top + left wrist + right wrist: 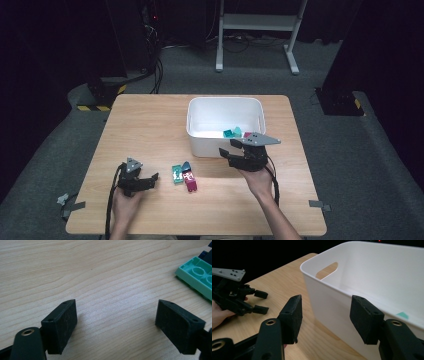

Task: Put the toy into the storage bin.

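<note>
While the right gripper point(226, 153) hangs by the near wall of the white bin point(200, 142), its jaws stand apart with nothing between them. Bin wall sits just past the pads in the right gripper view. Some small blocks already lie inside the bin, near its right corner: a teal block point(232, 132) and something pink beside it, too small to make out.

Three blocks left on the wooden table point(150, 125), clustered near centre, touching or nearly so: a green block point(177, 173), a dark blue block point(186, 165), a magenta block point(190, 183).

Left gripper point(150, 180) rests low on the table, left of the cluster, jaws wide and empty. In the left gripper view the green block shows at the far right edge.

Judgement: sorting blocks into the bin, about midway; right hand is between drops, heading for another pick. Next move calls for swinging left to the cluster, lining the jaws across one block, likely the magenta one nearest, without knocking its neighbours.
</note>
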The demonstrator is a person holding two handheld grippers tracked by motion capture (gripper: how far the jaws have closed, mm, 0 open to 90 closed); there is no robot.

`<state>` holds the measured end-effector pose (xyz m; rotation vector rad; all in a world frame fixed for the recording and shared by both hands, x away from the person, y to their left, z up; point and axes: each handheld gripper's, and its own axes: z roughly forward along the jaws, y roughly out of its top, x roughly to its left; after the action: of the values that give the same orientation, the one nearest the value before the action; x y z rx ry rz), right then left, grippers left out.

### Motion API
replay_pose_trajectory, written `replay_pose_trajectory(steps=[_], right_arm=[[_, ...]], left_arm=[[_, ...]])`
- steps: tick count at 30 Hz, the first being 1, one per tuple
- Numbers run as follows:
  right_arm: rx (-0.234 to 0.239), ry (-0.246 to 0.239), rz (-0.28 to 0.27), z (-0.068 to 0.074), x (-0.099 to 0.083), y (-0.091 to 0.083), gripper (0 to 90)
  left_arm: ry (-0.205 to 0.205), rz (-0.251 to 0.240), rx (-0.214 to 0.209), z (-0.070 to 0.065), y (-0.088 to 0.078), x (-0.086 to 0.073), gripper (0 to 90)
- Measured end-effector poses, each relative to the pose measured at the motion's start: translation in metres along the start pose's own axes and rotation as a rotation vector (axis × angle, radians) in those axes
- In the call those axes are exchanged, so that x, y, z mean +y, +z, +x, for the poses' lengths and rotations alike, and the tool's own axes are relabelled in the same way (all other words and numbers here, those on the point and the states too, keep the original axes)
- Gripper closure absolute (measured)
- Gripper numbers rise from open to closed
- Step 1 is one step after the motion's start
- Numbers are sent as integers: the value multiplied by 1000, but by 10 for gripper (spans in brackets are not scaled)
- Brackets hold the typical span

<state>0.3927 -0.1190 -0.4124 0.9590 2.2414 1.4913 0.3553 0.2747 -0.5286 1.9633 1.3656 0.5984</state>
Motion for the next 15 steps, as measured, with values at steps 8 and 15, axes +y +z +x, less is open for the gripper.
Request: replay_pose_trajectory(steps=[8,15], right_arm=[[38,2,39,16,-21,17,431],[63,-12,83,31,-34,30,430]], left_arm=[[-1,-1,0,0,0,0,177],[-1,-1,0,0,0,0,177]])
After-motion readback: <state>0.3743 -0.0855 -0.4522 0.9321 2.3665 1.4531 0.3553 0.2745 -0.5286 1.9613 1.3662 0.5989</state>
